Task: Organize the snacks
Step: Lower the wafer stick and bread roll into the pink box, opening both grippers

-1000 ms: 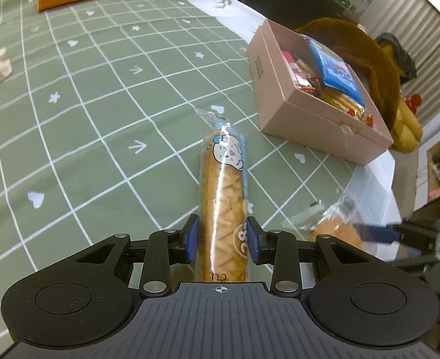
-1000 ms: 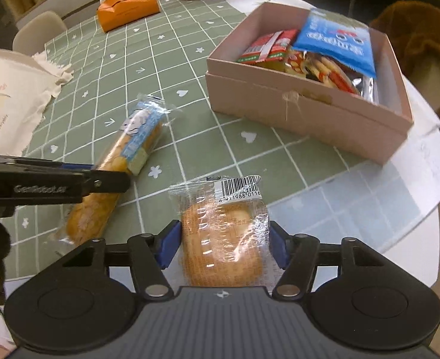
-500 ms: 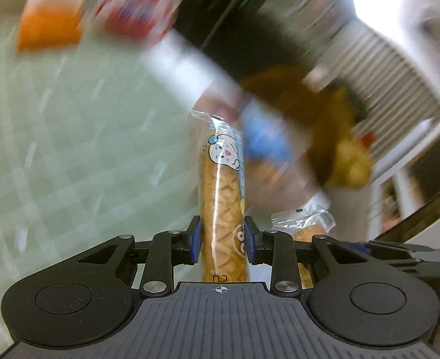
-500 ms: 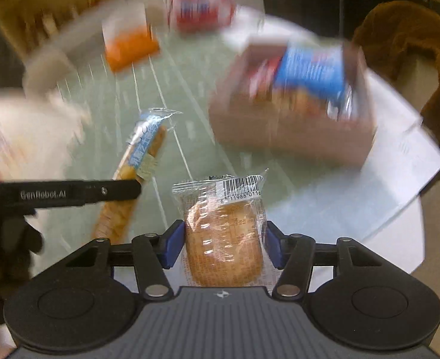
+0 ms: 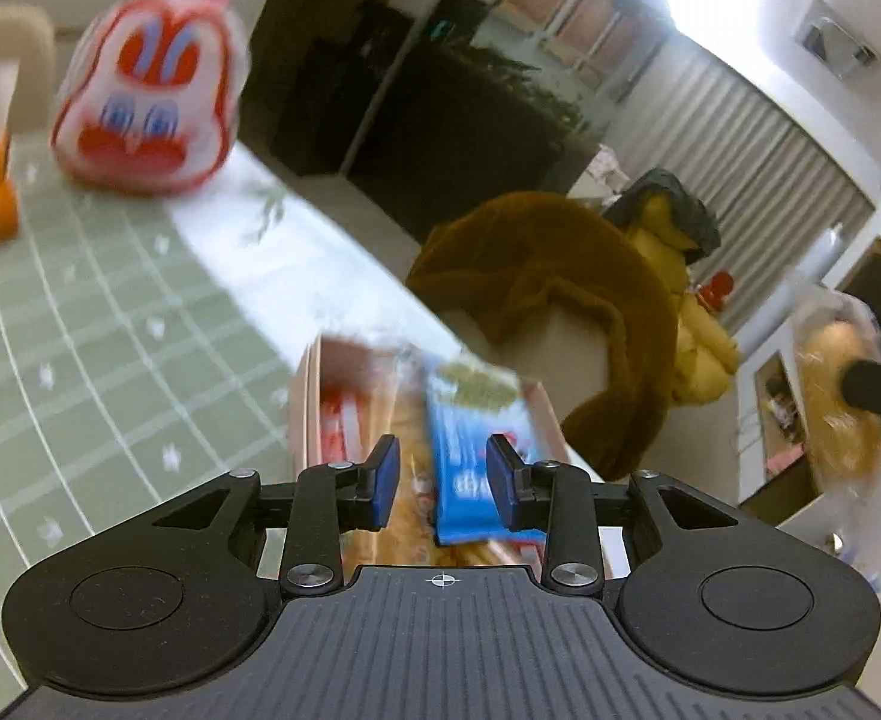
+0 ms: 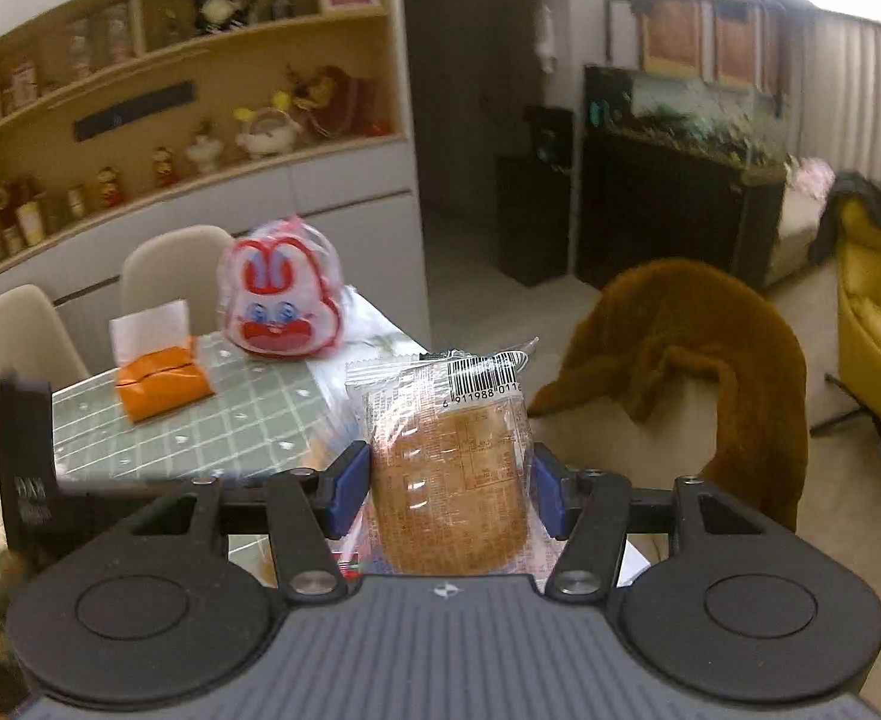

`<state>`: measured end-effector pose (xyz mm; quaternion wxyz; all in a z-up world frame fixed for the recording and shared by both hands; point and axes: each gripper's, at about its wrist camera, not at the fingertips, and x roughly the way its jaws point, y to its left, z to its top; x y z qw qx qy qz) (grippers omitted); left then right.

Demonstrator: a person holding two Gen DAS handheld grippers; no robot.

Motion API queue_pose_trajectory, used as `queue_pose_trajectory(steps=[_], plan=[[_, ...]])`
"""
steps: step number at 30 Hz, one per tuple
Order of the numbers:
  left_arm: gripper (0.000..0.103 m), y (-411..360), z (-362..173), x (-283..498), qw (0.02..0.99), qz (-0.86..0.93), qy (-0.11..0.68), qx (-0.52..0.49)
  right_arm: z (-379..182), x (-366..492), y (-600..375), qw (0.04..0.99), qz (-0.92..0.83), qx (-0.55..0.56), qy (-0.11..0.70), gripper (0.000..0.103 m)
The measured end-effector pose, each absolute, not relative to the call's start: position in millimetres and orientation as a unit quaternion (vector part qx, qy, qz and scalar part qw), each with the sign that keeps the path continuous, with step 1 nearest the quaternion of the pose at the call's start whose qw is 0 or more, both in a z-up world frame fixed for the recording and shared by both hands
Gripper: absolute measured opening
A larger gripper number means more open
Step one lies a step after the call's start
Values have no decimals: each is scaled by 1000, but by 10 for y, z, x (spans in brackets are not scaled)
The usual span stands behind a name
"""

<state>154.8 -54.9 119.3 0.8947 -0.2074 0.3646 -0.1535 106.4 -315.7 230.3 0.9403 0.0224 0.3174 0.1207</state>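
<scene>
My left gripper (image 5: 442,483) is open and empty above the pink snack box (image 5: 311,396), which holds a blue packet (image 5: 470,450), a red packet (image 5: 341,420) and a long orange snack (image 5: 401,516); the view is blurred. My right gripper (image 6: 443,489) is shut on a round cake in a clear wrapper (image 6: 449,468) and holds it up in the air. That cake also shows at the right edge of the left wrist view (image 5: 842,396).
The table has a green grid cloth (image 5: 80,360). A red and white rabbit bag (image 6: 281,306) and an orange tissue box (image 6: 161,384) stand at its far end. A chair draped in brown fur (image 6: 680,372) stands to the right.
My left gripper carried the long snack over the box, opened and let it go into the box. My right gripper lifted the round cake off the table.
</scene>
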Motion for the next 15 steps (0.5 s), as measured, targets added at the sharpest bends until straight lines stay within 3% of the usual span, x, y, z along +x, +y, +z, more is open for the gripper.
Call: queue_pose_trajectory(steps=[6,11,15], plan=[[36,-427,1009,1383,897,-131,383,-177,1630,1810,-3096,910,118,85,387,56],[36,-287,854,1146,898,-112,386,-178,613,2244,-2968,857,78,115,497,56],[36,-270,737,992,905,-94,388,-146,342,2125,-2998,854,78,147,493,55]])
